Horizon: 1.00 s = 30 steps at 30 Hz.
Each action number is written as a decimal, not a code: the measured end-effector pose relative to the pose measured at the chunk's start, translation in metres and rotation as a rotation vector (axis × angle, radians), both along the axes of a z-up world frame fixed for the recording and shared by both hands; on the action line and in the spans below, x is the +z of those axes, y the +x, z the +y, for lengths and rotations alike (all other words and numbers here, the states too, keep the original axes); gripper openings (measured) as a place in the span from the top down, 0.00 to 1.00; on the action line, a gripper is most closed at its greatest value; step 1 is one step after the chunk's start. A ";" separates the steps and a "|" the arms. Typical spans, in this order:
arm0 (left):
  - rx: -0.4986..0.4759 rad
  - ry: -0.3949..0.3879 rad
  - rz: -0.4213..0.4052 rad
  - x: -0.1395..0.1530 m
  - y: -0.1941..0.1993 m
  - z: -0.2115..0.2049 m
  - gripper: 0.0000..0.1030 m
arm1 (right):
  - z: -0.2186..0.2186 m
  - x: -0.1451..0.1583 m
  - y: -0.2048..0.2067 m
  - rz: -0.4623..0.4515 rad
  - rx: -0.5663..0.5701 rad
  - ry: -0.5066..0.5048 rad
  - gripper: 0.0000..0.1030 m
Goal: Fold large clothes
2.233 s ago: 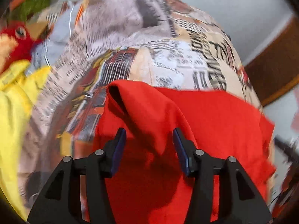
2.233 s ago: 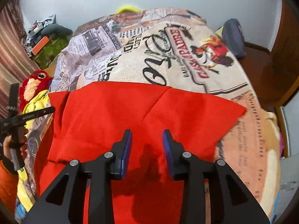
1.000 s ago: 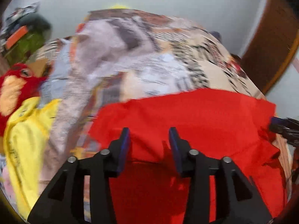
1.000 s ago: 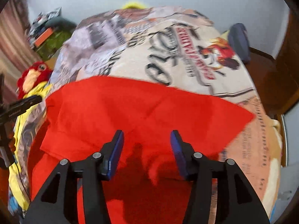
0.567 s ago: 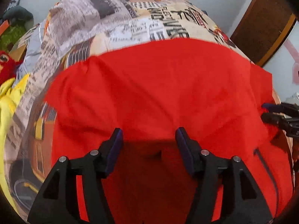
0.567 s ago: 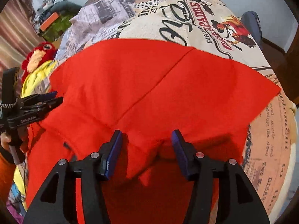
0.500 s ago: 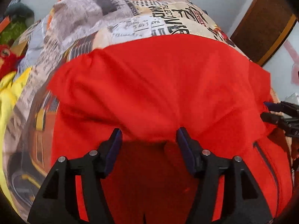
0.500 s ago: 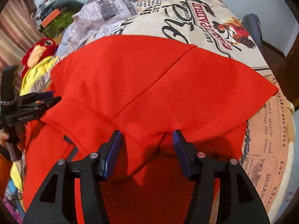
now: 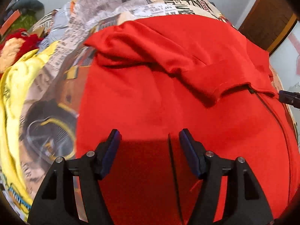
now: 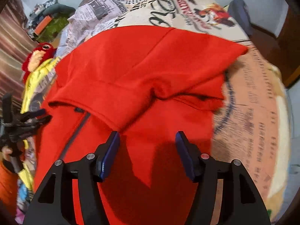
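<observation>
A large red garment [image 9: 168, 97] lies spread on a bed with a newspaper-print cover [image 9: 131, 3]. Its far part is folded back toward me and lies in a loose rumpled flap [image 9: 178, 52] over the near part. It also shows in the right wrist view [image 10: 142, 71], with a dark zipper line [image 10: 75, 131] on the lower layer. My left gripper [image 9: 148, 140] is open and empty just above the near red cloth. My right gripper [image 10: 147, 142] is open and empty, its left fingertip next to the flap's edge. The left gripper shows at the left edge of the right wrist view [image 10: 24, 120].
A yellow garment [image 9: 16, 86] and a red plush toy [image 9: 16, 43] lie left of the red garment. A dark blue bundle [image 10: 241, 11] sits at the bed's far right. A brown wooden door [image 9: 270, 16] stands at the right. Clutter [image 10: 48, 20] lies beyond the bed's far left.
Both grippers carried the red garment's far part toward me, let it drop as a flap over the near part, and have pulled back open and empty.
</observation>
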State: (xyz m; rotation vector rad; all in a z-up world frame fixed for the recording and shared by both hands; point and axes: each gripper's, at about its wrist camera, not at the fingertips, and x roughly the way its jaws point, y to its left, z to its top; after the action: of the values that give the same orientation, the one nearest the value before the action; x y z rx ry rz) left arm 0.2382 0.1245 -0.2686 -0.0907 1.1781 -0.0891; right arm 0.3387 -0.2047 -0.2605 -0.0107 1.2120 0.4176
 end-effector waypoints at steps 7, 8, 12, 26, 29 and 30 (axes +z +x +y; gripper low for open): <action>0.124 0.017 -0.074 0.038 -0.027 0.038 0.36 | -0.017 0.030 -0.030 -0.082 0.003 -0.083 0.44; 0.143 0.016 -0.081 0.042 -0.033 0.044 0.36 | -0.020 0.033 -0.035 -0.093 0.000 -0.086 0.44; 0.200 -0.004 -0.076 0.046 -0.051 0.069 0.36 | -0.035 0.040 -0.047 -0.111 -0.036 -0.084 0.44; 0.242 -0.159 0.100 -0.010 -0.108 0.094 0.36 | -0.073 0.002 -0.082 0.025 -0.176 0.013 0.44; 0.243 -0.191 0.133 -0.029 -0.113 0.089 0.36 | -0.074 -0.005 -0.087 0.028 -0.185 0.029 0.44; 0.242 -0.184 0.126 -0.030 -0.113 0.088 0.36 | -0.076 -0.005 -0.087 0.029 -0.193 0.045 0.44</action>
State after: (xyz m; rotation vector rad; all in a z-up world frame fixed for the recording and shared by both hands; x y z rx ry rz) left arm 0.1247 0.2122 -0.2983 -0.4050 1.2746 0.0227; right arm 0.2521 -0.2808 -0.2657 0.1503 1.2196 0.2765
